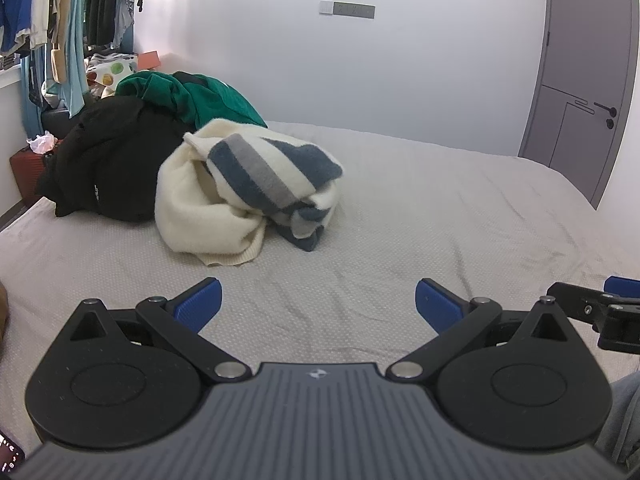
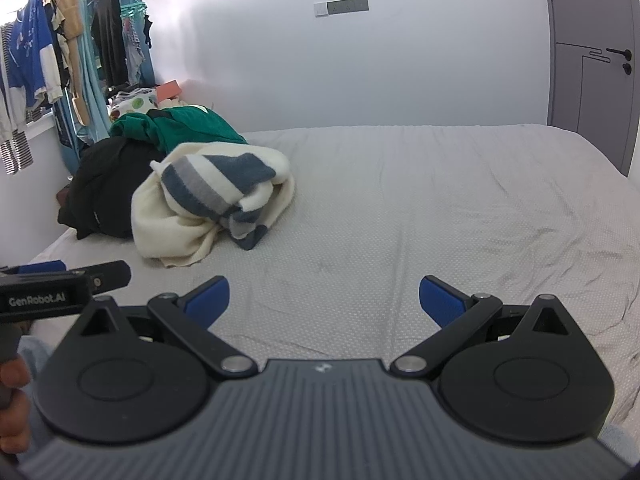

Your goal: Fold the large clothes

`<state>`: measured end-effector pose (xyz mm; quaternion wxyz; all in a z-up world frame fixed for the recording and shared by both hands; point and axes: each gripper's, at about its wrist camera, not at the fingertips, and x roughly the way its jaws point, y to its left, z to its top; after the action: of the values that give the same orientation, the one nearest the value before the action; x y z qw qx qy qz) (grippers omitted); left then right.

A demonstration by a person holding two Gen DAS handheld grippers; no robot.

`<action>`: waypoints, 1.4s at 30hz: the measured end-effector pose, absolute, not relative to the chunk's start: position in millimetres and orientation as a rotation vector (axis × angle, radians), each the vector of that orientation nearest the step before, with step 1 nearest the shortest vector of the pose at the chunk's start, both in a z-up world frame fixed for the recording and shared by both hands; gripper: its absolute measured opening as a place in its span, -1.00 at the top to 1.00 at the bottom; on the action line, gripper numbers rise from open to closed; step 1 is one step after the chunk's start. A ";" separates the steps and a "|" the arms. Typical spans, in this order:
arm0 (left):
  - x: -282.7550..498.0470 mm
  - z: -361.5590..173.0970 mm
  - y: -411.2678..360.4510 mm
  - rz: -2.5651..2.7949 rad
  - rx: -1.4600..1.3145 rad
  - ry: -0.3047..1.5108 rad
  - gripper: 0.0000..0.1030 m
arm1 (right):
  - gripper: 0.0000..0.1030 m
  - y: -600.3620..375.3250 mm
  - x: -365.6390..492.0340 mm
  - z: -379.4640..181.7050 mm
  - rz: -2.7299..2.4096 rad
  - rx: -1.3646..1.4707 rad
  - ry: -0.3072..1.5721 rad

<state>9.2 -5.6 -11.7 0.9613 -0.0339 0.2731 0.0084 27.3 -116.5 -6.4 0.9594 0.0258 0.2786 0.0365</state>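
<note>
Left claw [image 1: 318, 304] and right claw [image 2: 324, 300] both spread wide, empty, hovering level over bed [image 1: 440, 220] near edge. Fuzzy cream sweater [image 1: 208, 208] with blue-grey stripes lies crumpled toward far-left corner, against black garment [image 1: 104, 160] and green garment [image 1: 192, 96]. Right view alone shows hand [image 2: 14, 396] gripping left handle.

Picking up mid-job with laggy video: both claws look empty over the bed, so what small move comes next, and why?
Probably reach the left claw forward to the cream striped sweater. Both it and the right claw are open and hold nothing, above bare bed sheet. The sweater lies crumpled nearest, in front of the black garment and green garment, towards the left claw's side.
</note>
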 end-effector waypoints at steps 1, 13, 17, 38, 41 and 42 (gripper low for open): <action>9.7 -11.9 -5.6 0.017 -0.069 0.554 -1.00 | -1.00 -116.4 27.6 -6.8 0.073 0.052 0.565; 20.6 -17.4 -5.3 0.021 -0.075 0.569 -1.00 | -1.00 -117.2 36.0 -11.4 0.100 0.068 0.585; 27.6 -15.6 -3.2 0.021 -0.086 0.572 -1.00 | -1.00 -117.1 40.0 -6.9 0.115 0.069 0.584; 112.2 8.4 31.1 0.058 -0.107 0.525 -1.00 | -1.00 -118.5 151.6 21.7 0.233 0.127 0.563; 159.9 -4.1 49.6 0.067 -0.101 0.545 -1.00 | -1.00 -112.9 198.1 1.7 0.264 0.172 0.592; 177.3 -8.4 56.6 0.070 -0.102 0.552 -1.00 | -1.00 -111.4 211.5 -3.7 0.270 0.187 0.598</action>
<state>177.3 56.6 -8.4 0.9602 -0.0506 0.2725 0.0345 211.5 -111.4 -3.7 0.9424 0.0915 0.2933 0.1322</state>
